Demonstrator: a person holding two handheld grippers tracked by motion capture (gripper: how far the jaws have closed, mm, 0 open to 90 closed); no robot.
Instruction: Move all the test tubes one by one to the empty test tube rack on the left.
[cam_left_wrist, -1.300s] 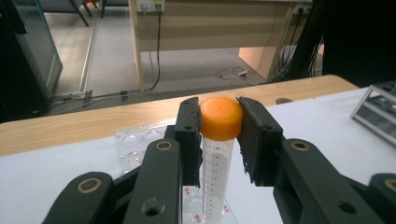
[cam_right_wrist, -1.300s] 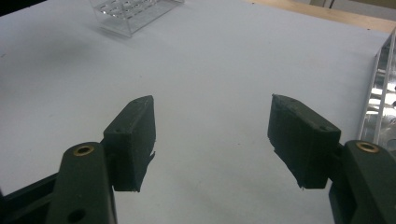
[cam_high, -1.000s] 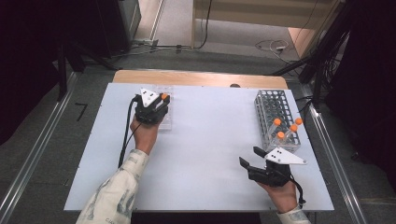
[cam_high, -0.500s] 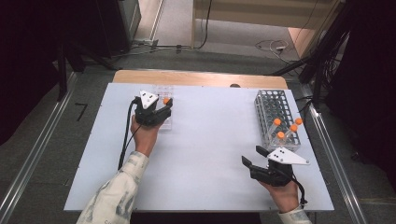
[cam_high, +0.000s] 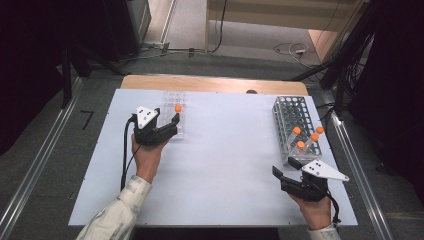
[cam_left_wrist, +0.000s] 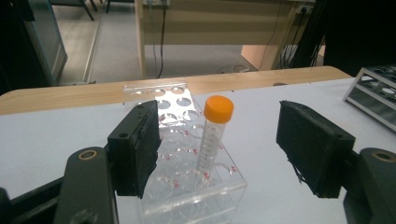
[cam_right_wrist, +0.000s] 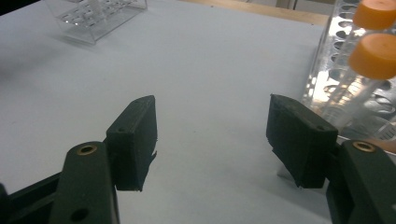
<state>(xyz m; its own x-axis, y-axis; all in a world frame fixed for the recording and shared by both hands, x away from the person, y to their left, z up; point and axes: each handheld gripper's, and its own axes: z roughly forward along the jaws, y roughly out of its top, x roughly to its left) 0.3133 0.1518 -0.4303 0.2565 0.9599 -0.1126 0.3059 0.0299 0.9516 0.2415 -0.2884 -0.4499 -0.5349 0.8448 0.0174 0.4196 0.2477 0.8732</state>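
The orange-capped tube (cam_left_wrist: 214, 135) carries a printed graduation scale down its clear side, too fine to read, and the clear plastic rack (cam_left_wrist: 187, 182) holding it has small red marks beside its holes that cannot be made out either. These markings show in the left gripper view; from the high view the tube (cam_high: 178, 108) is just an orange dot at the right edge of the clear rack (cam_high: 172, 115), far left on the white table (cam_high: 220, 165). The tube stands upright, long axis vertical, cap up. The left gripper (cam_high: 170, 126) has just been opening; its jaws stand wide on either side of the tube without touching it. The right gripper (cam_high: 285, 168), near right, is wide open and empty, just beside the metal rack (cam_high: 290, 117), which holds more orange-capped tubes (cam_right_wrist: 373, 56), seen large in the right gripper view.
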